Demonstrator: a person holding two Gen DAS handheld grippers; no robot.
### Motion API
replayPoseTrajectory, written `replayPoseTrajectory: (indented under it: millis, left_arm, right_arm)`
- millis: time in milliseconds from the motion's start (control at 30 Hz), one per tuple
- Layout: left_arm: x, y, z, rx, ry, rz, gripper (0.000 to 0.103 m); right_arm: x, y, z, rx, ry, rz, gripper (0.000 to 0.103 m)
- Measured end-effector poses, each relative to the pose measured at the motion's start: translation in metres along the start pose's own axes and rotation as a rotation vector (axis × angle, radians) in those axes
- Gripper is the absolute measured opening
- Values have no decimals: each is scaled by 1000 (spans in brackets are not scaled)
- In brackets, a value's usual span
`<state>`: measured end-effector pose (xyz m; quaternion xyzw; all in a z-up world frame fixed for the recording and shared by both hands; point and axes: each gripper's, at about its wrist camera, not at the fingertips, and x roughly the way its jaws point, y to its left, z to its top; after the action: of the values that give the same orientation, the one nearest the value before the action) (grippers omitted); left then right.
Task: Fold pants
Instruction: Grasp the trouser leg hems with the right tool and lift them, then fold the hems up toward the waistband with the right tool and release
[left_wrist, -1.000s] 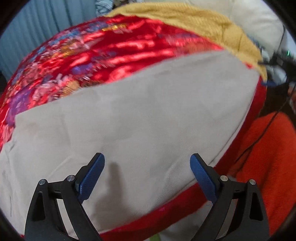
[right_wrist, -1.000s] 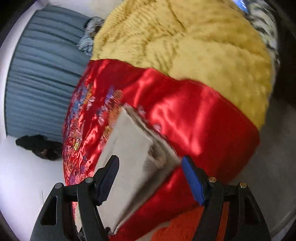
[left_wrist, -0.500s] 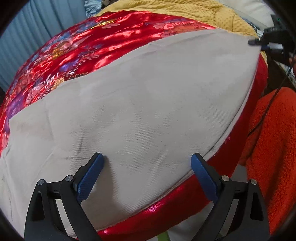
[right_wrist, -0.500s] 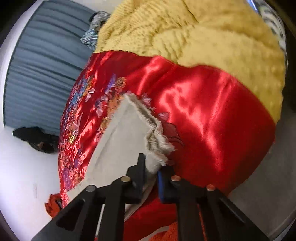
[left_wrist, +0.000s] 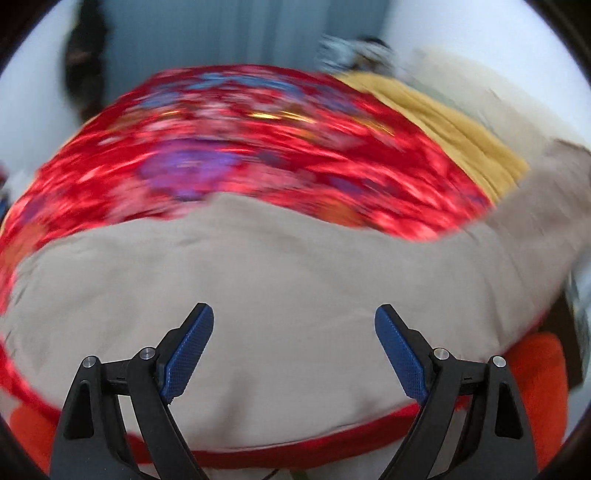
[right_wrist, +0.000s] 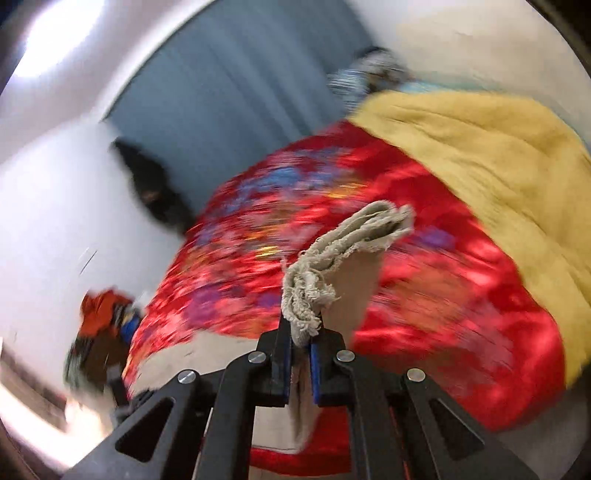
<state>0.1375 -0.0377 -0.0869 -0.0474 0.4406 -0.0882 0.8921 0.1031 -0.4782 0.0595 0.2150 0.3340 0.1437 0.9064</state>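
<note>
Between the clamped jaws of the right gripper (right_wrist: 301, 354), the frayed hem of the beige pants (right_wrist: 343, 240) is pinched and lifted off the red satin bedspread (right_wrist: 443, 295). Below the left gripper (left_wrist: 293, 350), whose jaws have just narrowed slightly yet stand wide and empty, the pants lie spread, a yellow blanket (left_wrist: 469, 136) beyond.

Beige pants (left_wrist: 295, 288) sprawl flat beneath and ahead of the left's wide-spread jaws, one leg trailing off right. Their frayed hem (right_wrist: 314, 288) is pinched between the right's closed jaws, bunched and lifted.
</note>
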Motion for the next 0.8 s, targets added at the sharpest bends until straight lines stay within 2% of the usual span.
replayPoseTrajectory:
  millis: [133,233,333,467,533,567,600,700,800]
  left_arm:
    - [-24,63,-2,-154,-53,38,90]
    - [-34,96,-8,-215,-79,61,90]
    - [-44,120,-20,-260,-92,89,90]
    - [-53,144,-35,-311,-93,122,90]
    - [-54,151,-42,-316,-95,153,90]
    - [-54,154,-43,-316,-93,164,90]
    - [-54,157,-46,-319,-86,183,90]
    - [-57,161,-49,-336,-89,182,90]
    - [-52,142,-42,-302,-93,140,90]
  right_arm:
    - [44,93,-3,-131,70,148,8]
    - [87,148,-20,-188,142,228,8]
    - [141,197,-53,-218,235,309,8]
    - [217,247,-117,-276,359,346,10]
    - [257,259,-166,-318,467,321,20]
    - [272,261,-188,-328,525,314,38]
    - [283,260,-209,-327,590,321,45]
    - [275,234,-233,-318,623,317,45]
    - [239,188,-219,-311,533,270,45]
